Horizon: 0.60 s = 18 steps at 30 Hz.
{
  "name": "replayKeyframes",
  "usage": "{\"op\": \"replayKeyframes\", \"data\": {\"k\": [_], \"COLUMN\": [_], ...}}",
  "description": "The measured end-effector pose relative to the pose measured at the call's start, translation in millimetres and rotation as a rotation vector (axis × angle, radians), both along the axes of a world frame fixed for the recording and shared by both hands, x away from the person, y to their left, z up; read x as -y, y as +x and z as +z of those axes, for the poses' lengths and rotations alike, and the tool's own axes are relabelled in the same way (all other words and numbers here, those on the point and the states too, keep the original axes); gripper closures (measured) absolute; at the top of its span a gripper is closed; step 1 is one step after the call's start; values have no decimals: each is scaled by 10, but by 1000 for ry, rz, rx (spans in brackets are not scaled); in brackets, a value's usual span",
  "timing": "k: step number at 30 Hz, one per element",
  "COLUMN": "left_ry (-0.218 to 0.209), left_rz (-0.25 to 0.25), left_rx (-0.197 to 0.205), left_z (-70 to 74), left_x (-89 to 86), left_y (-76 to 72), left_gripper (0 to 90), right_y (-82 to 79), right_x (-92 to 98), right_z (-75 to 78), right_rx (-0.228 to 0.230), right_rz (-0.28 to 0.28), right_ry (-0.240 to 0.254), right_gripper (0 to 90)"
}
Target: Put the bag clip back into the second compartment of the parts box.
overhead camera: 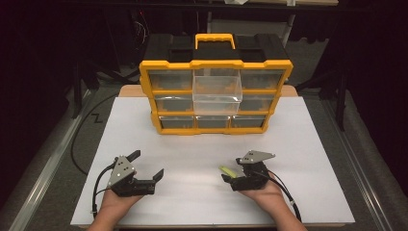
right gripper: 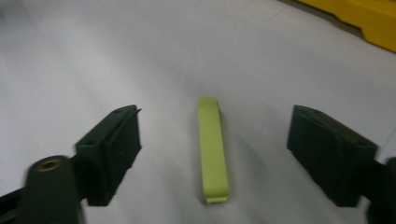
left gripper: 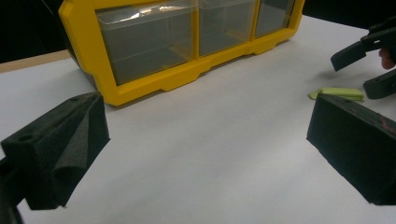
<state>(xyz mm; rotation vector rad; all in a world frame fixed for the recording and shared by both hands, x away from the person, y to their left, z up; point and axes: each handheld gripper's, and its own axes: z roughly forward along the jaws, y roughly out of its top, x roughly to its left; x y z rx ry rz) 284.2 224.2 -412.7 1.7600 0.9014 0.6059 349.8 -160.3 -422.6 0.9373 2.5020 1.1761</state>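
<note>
1. Two grippers sit low over the white table (overhead camera: 192, 144), one in each hand.
2. One thin green strip (right gripper: 213, 149) lies flat on the table, between the jaws of the right gripper (right gripper: 212, 156).
3. In the right gripper view the strip's long side runs straight away from the camera, in line with the jaws. The end with a small lip is nearest the camera.
4. In the high view the strip (overhead camera: 227, 171) slants, with its far end pointing up and to the left, toward the yellow drawer box (overhead camera: 216, 91).
5. The right gripper's jaws stand wide open, one on each side of the strip. They do not touch it, and white table shows on both sides.
6. The left gripper (overhead camera: 146, 166) is wide open too and holds nothing. It is well apart from the strip.
7. One clear drawer (overhead camera: 216, 91) sticks out from the middle of the box's top row.
8. Lots of bare table lies between the strip and the box, and between the two grippers.
9. The near edge of the table is just behind the hands.
</note>
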Motion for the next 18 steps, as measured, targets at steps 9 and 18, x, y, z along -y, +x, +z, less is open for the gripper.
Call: {"op": "replayKeyframes", "data": {"k": [9,18], "left_ry": [-2,0], "left_rz": [3,2], "left_rx": [0,-3], "left_z": [5,-1], "left_x": [-1,-3], "left_y": [-5,4], "left_gripper": [3,2], "right_y": [36,29], "right_x": [-29,-74], "right_z": [-54,-99], "right_rx": [-17,21], "right_rz": [5,34], "right_ry": [-29,-92], "right_gripper": [635,765]}}
